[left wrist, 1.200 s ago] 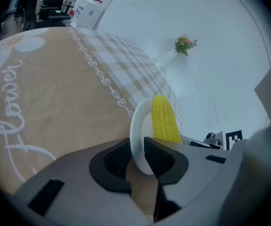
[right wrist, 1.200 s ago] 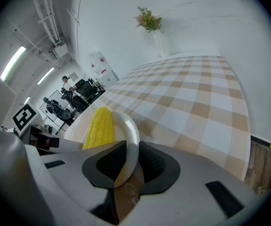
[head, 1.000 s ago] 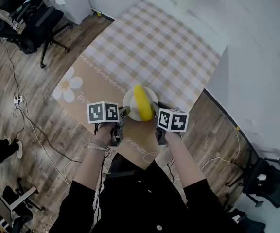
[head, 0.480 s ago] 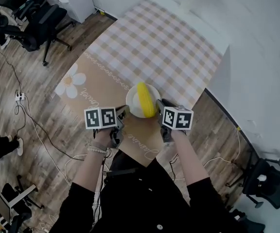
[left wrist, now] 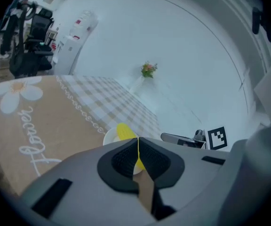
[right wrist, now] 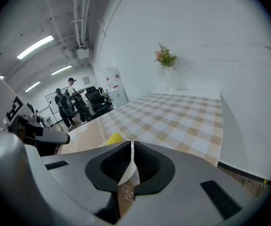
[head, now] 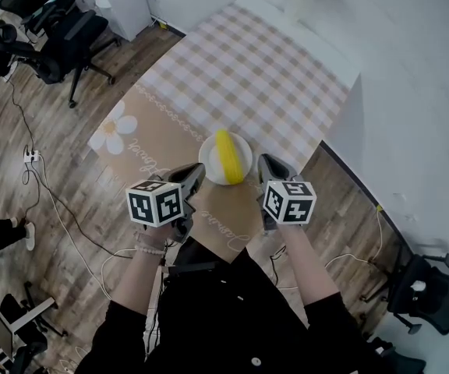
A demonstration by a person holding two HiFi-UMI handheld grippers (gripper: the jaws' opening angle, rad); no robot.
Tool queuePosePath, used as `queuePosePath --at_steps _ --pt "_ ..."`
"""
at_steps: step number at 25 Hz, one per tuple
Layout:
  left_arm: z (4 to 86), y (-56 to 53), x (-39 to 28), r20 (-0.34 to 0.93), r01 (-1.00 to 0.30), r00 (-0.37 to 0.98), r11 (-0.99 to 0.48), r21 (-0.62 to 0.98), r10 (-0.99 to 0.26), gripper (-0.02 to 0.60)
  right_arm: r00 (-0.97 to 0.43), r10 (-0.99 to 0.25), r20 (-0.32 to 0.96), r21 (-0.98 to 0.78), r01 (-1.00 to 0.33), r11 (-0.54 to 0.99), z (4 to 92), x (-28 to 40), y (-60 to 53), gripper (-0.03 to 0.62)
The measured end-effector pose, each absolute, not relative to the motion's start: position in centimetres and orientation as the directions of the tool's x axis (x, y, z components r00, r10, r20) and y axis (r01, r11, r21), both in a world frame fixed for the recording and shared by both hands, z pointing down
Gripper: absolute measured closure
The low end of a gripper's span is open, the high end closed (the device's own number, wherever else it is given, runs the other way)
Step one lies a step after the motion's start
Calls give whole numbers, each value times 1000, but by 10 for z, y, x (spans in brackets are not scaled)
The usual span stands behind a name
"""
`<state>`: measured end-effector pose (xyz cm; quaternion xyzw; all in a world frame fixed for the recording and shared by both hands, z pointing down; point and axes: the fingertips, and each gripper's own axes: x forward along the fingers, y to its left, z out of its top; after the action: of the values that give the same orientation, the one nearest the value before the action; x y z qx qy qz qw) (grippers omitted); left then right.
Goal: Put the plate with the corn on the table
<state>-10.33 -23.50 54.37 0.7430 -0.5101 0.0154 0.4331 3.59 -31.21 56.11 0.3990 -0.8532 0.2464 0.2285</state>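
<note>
A white plate (head: 207,160) sits on the cloth-covered table (head: 240,68), near its front edge.

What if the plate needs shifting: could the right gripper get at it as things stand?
Probably yes: the plate lies just ahead of the right gripper, nothing between them; its jaws, just closed on nothing, must open.
</note>
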Motion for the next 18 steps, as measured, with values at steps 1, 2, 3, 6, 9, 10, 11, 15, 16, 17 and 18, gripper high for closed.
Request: queuePosePath --at_steps 1,2,3,6,9,10,11,15,16,17,18 --pt "537 -233 -102 457 -788 477 -134 601 -751 562 -582 -574 576 -216 -786 580 554 36 -310 542" --pt "530 -232 -100 449 -803 475 -164 573 -757 563 -586 -580 566 -191 -778 599 546 35 -307 542" --pt "523 -230 -98 442 -818 472 -191 543 -763 565 -591 -587 554 -167 -769 616 539 35 -305 542" --pt "502 -224 -95 433 -859 454 -253 445 -779 565 -609 -602 516 -117 -747 655 516 35 -295 543" --pt "485 -216 -92 421 -884 432 -283 371 -797 565 -630 -611 480 -99 -730 676 495 36 -284 543" --pt "480 -213 -91 412 -889 426 -289 355 -805 565 -637 -613 468 -96 -726 681 489 36 -281 543" --pt "475 -211 -90 402 -893 421 -296 338 -813 565 -644 -615 456 -94 -722 686 482 36 -277 543" --pt "448 -204 -84 356 -908 403 -320 270 -843 565 -676 -614 409 -92 -700 709 458 37 -264 543" --pt "441 -202 -83 342 -910 400 -324 258 -850 566 -683 -614 395 -94 -695 713 451 37 -260 543" --pt "433 -200 -82 329 -912 397 -328 246 -857 566 -690 -615 382 -92 -690 718 444 37 -256 543" --pt "426 -198 -82 317 -914 393 -331 234 -863 566 -695 -617 369 -85 -687 722 437 37 -253 543"
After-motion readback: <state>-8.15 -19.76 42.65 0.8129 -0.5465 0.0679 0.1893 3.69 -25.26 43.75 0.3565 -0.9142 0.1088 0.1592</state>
